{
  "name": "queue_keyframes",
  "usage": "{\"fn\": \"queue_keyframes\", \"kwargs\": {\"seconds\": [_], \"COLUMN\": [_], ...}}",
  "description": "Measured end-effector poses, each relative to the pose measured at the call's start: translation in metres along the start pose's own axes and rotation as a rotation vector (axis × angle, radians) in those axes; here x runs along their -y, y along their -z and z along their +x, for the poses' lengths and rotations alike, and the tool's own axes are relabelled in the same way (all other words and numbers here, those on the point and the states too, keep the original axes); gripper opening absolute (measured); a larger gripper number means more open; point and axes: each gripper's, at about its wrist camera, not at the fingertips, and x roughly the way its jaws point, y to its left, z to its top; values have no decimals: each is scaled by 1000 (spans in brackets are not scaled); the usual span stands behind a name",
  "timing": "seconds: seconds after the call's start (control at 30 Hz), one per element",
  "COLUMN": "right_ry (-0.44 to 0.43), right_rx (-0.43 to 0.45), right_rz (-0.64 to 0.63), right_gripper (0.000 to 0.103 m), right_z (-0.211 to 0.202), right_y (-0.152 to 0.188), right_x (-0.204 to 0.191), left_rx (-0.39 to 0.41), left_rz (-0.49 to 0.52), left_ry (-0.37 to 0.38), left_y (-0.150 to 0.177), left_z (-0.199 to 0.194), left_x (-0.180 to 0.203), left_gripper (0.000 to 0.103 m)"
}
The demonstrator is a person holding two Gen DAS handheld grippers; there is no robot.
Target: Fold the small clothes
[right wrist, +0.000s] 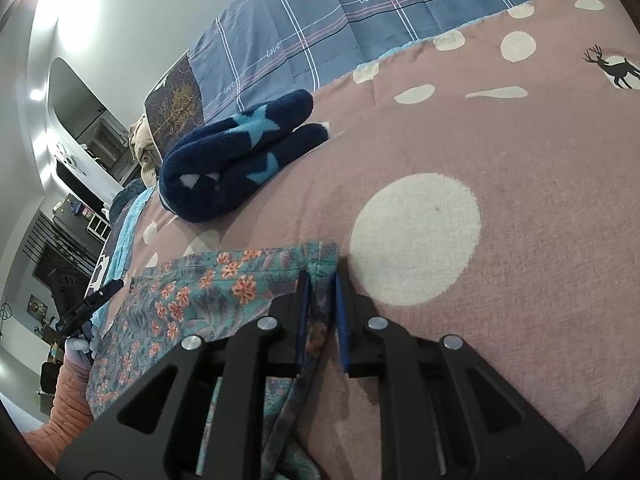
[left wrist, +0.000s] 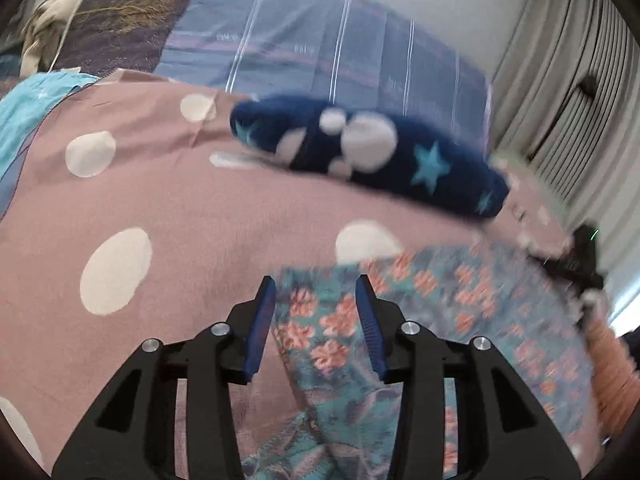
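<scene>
Right wrist: teal floral garment (right wrist: 192, 300), flat.

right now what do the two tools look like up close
Both match: the left tool and right tool have matte black angular linkage arms with triangular cut-outs, round silver pivot bolts, and ribbed blue pads lining the inner fingers. No cables or markings show, and no sleeve is visible in either wrist view.
</scene>
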Motion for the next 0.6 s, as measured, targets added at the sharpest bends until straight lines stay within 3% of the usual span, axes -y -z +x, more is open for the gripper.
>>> {"fn": "queue_keyframes", "kwargs": {"seconds": [0.07,0.1,0.13,0.2,0.27,0.33,0.43,0.53,0.6], "right_ry": [11,30,51,133,215,230,205,152,151], "right_rx": [3,9,21,88,165,185,125,1,-55], "right_rz": [-8,-19,-32,-64,-109,-187,-335,-414,-503], "right_gripper": [13,14,15,34,36,36,36,36,38], "right_z": [0,-2,-5,-18,-35,-42,-35,-4,18], "right_y": [0,1,0,0,-1,-2,-4,-3,3], "right_x": [-2,-4,-8,-19,-34,-54,-94,-124,-144], "left_rx": [-57,-47,-22,47,98,120,78,-5,-41], "left_rz": [13,18,25,48,82,146,280,374,488], "left_ry": [-79,-92,-99,-121,-124,-86,-40,-11,-10], "left_y": [2,2,1,-2,-8,-12,-19,-21,-15], "left_z": [14,11,6,-11,-27,-37,-29,-2,12], "left_x": [3,4,6,12,23,40,74,104,131], "left_gripper": [40,39,37,34,34,34,34,43,43]}}
